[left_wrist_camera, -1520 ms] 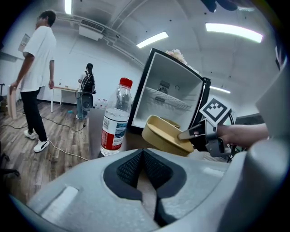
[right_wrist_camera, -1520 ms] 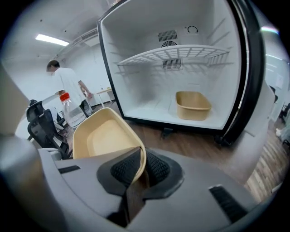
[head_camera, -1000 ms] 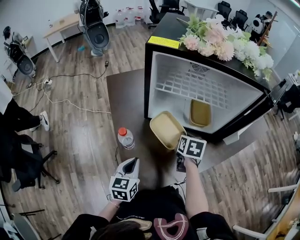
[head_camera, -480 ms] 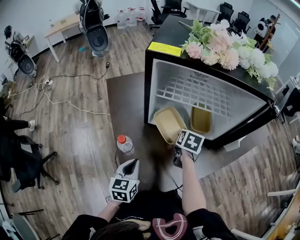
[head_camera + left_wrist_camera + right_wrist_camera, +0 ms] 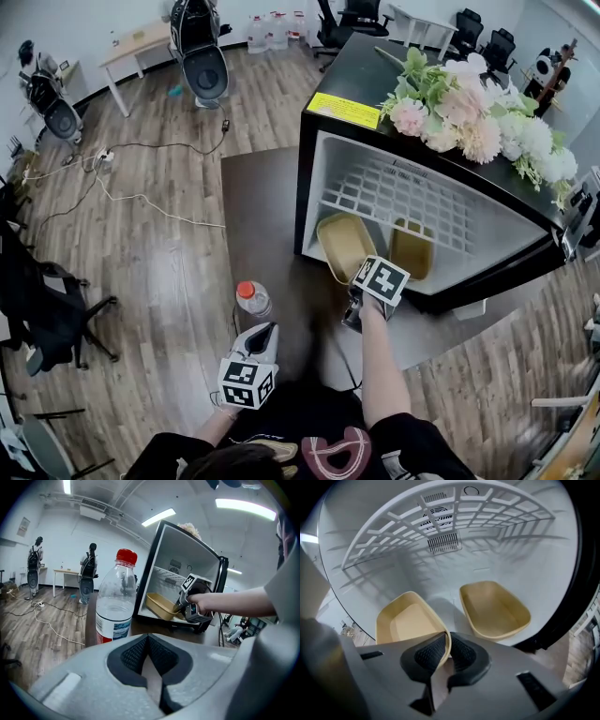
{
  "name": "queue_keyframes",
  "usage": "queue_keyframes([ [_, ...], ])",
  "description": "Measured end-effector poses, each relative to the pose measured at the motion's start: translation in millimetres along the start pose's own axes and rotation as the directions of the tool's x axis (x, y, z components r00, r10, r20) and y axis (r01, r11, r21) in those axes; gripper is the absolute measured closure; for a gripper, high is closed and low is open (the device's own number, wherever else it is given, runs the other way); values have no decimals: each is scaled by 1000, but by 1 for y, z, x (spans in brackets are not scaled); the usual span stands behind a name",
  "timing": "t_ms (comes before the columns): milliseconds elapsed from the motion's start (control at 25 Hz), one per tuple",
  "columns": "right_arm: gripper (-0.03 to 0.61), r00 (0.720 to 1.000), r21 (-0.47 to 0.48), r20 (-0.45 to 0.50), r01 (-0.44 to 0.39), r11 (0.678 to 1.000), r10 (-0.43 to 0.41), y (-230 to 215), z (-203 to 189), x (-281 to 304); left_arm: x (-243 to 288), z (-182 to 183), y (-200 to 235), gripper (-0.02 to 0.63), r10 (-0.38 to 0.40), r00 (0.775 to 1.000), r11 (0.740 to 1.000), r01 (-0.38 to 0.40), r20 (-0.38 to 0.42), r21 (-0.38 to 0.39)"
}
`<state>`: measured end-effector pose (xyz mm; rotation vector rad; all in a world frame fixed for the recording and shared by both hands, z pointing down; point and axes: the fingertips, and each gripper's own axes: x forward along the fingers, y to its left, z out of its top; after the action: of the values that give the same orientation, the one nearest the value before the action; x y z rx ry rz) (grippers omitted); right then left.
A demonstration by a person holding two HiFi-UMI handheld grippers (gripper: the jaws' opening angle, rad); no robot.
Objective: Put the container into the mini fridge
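Observation:
The open mini fridge [image 5: 330, 129] stands on a dark table, white inside, with a wire shelf [image 5: 440, 515] up high. My right gripper [image 5: 356, 283] is shut on the near rim of a tan container [image 5: 343, 244], which sits tilted in the fridge's doorway. In the right gripper view the pads pinch that rim of the held container [image 5: 408, 623] at my right gripper [image 5: 446, 649]. A second tan container [image 5: 494, 609] rests on the fridge floor to its right. My left gripper [image 5: 265, 332] hangs shut and empty near a water bottle [image 5: 112, 602].
Artificial flowers [image 5: 478, 112] lie on top of the fridge. The red-capped bottle [image 5: 251, 298] stands on the dark table [image 5: 258, 206] left of my right arm. Cables [image 5: 122, 192] trail over the wooden floor, and office chairs [image 5: 42, 309] stand at the left.
My right gripper has carried the tan container forward from in front of the fridge into its doorway, beside the second container. The left gripper has stayed put.

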<state>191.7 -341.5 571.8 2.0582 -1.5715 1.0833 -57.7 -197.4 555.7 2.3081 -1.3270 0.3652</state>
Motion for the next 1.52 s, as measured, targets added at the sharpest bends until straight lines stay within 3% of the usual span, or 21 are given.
queue_keyframes([
  [440,543,1000,66,-3,23,998,-23,-7,5,18,1,-6,11,606,22,999,1000,-23,-32,-20],
  [1080,543,997,33,-23,75,997,-74,-8,22,34,7,-6,3,606,-20,998,1000,19,-51,-12],
  [1520,528,997,71,-38,73,995,-71,-8,23,42,6,-7,17,606,33,998,999,-35,-54,-25],
])
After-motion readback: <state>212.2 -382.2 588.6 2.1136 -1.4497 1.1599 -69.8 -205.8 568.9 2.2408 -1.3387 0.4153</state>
